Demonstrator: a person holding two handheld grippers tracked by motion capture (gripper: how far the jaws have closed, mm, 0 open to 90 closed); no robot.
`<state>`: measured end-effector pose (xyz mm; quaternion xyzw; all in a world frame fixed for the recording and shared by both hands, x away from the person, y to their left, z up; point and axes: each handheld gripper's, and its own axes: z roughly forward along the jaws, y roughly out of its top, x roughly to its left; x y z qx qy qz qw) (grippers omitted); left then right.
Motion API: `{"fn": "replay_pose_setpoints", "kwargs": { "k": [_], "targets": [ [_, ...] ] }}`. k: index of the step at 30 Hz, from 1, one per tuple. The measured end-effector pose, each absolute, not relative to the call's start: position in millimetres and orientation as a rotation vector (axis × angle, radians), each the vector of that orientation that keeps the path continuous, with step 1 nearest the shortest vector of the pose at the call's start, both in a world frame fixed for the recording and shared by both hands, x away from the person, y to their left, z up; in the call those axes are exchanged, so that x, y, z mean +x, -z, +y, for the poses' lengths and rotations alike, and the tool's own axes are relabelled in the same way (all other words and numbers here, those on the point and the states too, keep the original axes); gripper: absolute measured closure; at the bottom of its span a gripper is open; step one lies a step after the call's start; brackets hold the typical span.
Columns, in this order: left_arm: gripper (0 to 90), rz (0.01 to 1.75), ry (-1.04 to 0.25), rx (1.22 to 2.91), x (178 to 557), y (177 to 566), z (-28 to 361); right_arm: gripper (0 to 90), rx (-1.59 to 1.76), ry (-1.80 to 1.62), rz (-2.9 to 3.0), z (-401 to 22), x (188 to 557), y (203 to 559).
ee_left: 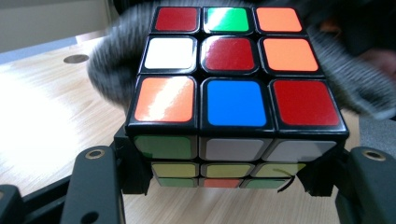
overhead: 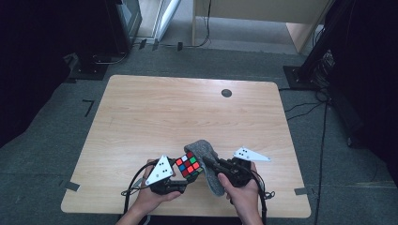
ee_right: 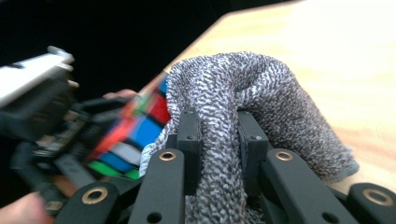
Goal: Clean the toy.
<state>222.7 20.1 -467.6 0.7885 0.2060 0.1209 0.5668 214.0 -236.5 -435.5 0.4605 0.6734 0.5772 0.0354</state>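
Note:
A colour puzzle cube is held above the table's near edge, and my left gripper is shut on its two sides. In the left gripper view the cube sits between the black jaws, its top face a mix of red, orange, white, blue and green. My right gripper is shut on a grey knitted cloth that wraps behind and beside the cube. In the right gripper view the cloth bunches between the fingers, and the cube shows blurred to its left.
The wooden table has a small dark round hole at its far right. Dark stands and cables ring the table on the grey floor, with a light wooden cabinet beyond.

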Motion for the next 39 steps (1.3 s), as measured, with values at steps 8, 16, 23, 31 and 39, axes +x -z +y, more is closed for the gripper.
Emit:
{"fn": "replay_pose_setpoints", "kwargs": {
  "k": [8, 16, 23, 31, 39],
  "targets": [
    [34.3, 0.481, -0.29, 1.841, 221.5, 465.1, 22.1, 76.2, 1.417, -1.774, 2.065, -235.2, 213.2, 435.6],
    [34.3, 0.473, -0.27, 1.84, 221.6, 466.8, 19.0, 76.1, 1.32, -1.804, 2.057, -233.3, 206.6, 419.8],
    [34.3, 0.501, -0.267, 1.806, 223.7, 464.5, 26.5, 76.2, 1.41, -1.78, 2.07, -235.6, 213.3, 435.4],
    [34.3, 0.49, -0.269, 1.803, 220.9, 463.3, 26.0, 76.1, 1.311, -1.818, 2.067, -232.3, 208.9, 421.9],
    [34.3, 0.493, -0.269, 1.804, 222.6, 464.6, 27.3, 75.8, 1.372, -1.939, 2.074, -237.6, 213.8, 426.9]
  ]
}}
